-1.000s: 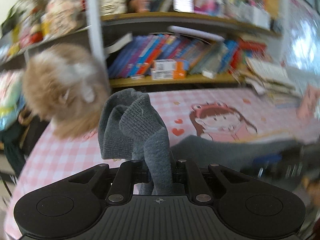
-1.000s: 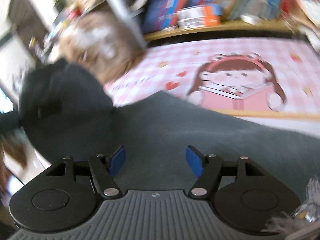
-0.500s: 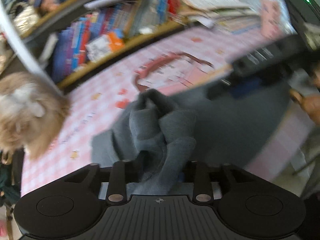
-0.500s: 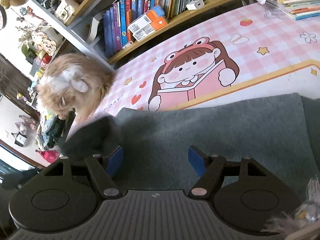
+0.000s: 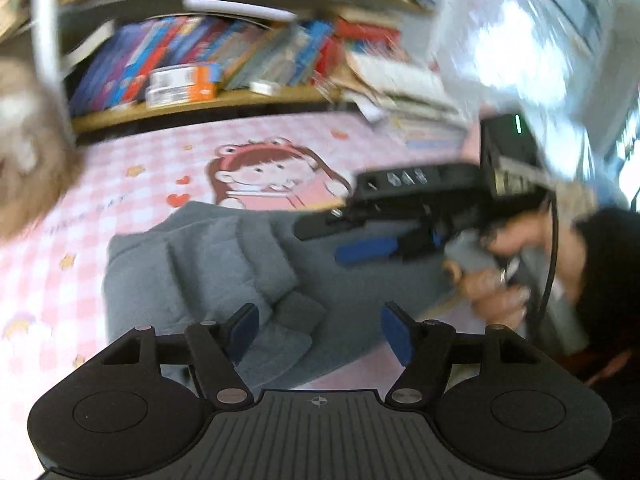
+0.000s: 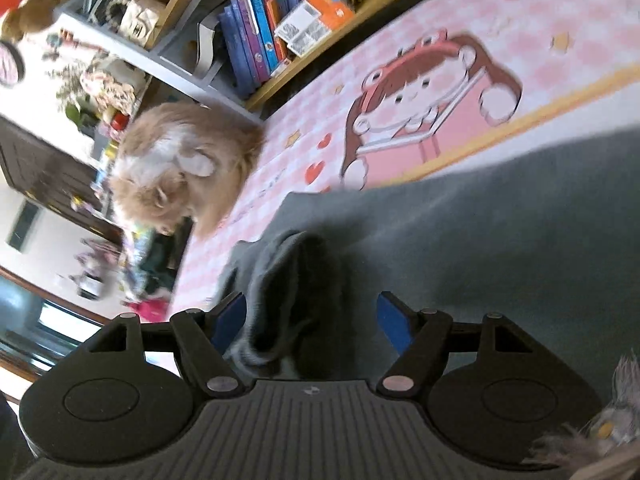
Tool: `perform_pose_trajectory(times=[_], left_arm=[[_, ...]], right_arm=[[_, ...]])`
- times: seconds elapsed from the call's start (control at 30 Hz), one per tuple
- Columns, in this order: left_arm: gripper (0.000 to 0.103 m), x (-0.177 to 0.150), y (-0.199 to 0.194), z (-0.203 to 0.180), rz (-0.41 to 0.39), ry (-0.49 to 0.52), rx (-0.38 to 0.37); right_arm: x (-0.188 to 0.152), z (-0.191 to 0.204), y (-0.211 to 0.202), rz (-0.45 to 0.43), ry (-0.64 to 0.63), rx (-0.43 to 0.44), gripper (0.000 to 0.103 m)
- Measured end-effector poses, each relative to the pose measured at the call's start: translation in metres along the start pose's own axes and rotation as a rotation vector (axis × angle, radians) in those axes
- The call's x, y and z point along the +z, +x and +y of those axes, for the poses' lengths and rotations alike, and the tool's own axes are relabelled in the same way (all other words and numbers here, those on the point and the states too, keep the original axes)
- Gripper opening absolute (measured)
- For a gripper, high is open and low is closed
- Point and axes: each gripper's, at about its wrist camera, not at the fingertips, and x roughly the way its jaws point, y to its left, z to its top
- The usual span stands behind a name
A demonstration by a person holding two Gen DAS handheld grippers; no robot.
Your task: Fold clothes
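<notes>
A grey knitted garment (image 5: 208, 264) lies on the pink checked table cover (image 5: 60, 240), its left part folded over in thick ridges. My left gripper (image 5: 320, 332) is open and empty just above the garment's near edge. The right gripper shows in the left wrist view (image 5: 372, 250) over the garment's right side, held by a hand. In the right wrist view the garment (image 6: 500, 232) fills the lower right, with a bunched fold (image 6: 280, 292) between the open fingers of my right gripper (image 6: 310, 324).
A fluffy tan cat (image 6: 180, 164) sits at the table's left edge; it also shows in the left wrist view (image 5: 28, 148). A bookshelf (image 5: 200, 64) runs along the back. A stack of books and papers (image 5: 412, 96) lies at the back right.
My left gripper has opened and let go of the bunched grey cloth, which now lies folded on the garment. The right gripper stayed open and shifted over the garment's left fold.
</notes>
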Motion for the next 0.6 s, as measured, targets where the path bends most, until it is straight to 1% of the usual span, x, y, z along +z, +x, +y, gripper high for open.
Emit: perform_pose_trajectory(times=[0.07, 0.17, 0.2, 0.27, 0.33, 0.37, 0.4, 0.43, 0.47, 0.53, 0.57, 0.6], left_arm=[[0.069, -0.002, -0.014, 0.015, -0.049, -0.058, 0.019], [0.066, -0.002, -0.021, 0.035, -0.074, -0.122, 0.083], [0.064, -0.003, -0.022, 0.042, -0.078, -0.141, 0.11], [0.059, -0.005, -0.023, 0.054, -0.09, -0.175, 0.137], [0.053, -0.005, -0.022, 0.066, -0.092, -0.213, 0.143], [0.052, -0.006, -0.023, 0.07, -0.094, -0.217, 0.149], [0.051, -0.006, -0.023, 0.072, -0.097, -0.21, 0.152], [0.051, -0.007, -0.024, 0.073, -0.101, -0.203, 0.149], [0.051, -0.008, -0.023, 0.074, -0.101, -0.202, 0.143], [0.051, -0.01, -0.021, 0.076, -0.097, -0.199, 0.133], [0.051, -0.011, -0.02, 0.076, -0.092, -0.197, 0.129], [0.051, -0.012, -0.018, 0.077, -0.088, -0.194, 0.126]], right_arm=[[0.0, 0.001, 0.006, 0.021, 0.045, 0.022, 0.074], [-0.002, 0.006, 0.025, 0.089, 0.08, 0.012, 0.076], [-0.004, 0.007, 0.032, 0.11, 0.078, -0.003, 0.076], [-0.007, 0.01, 0.046, 0.154, 0.073, -0.035, 0.075], [-0.01, 0.016, 0.052, 0.161, 0.05, -0.052, 0.067], [-0.011, 0.019, 0.054, 0.164, 0.038, -0.06, 0.054], [-0.013, 0.023, 0.057, 0.167, 0.026, -0.068, 0.031], [-0.013, 0.025, 0.053, 0.158, 0.024, -0.044, 0.021], [-0.013, 0.028, 0.049, 0.148, 0.022, -0.017, 0.021], [-0.012, 0.032, 0.031, 0.096, 0.028, 0.09, 0.02], [-0.011, 0.032, 0.023, 0.076, 0.04, 0.123, 0.019], [-0.01, 0.032, 0.019, 0.062, 0.041, 0.111, 0.019]])
